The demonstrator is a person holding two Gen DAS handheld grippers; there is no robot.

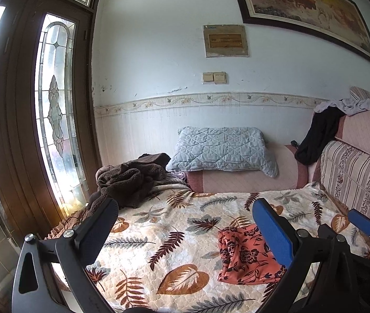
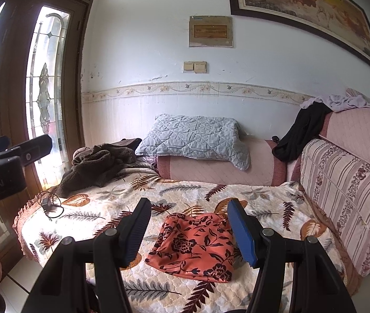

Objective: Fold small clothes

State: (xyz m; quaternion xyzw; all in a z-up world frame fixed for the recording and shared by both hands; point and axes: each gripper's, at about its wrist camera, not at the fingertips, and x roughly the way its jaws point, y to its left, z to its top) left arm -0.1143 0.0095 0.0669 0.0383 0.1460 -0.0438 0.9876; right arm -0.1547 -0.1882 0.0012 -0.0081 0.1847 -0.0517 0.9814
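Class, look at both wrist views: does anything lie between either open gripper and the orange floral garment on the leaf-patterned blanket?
Nothing visible does. The orange floral garment lies alone on the leaf-patterned blanket, right ahead of the open right gripper. The open left gripper has only bare blanket before it. The brown fleece and the cable lie farther off.

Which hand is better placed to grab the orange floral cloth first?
Right, probably. The right tongs are open and frame the orange floral cloth squarely. In the left wrist view the cloth sits off to the right side of the open left tongs.
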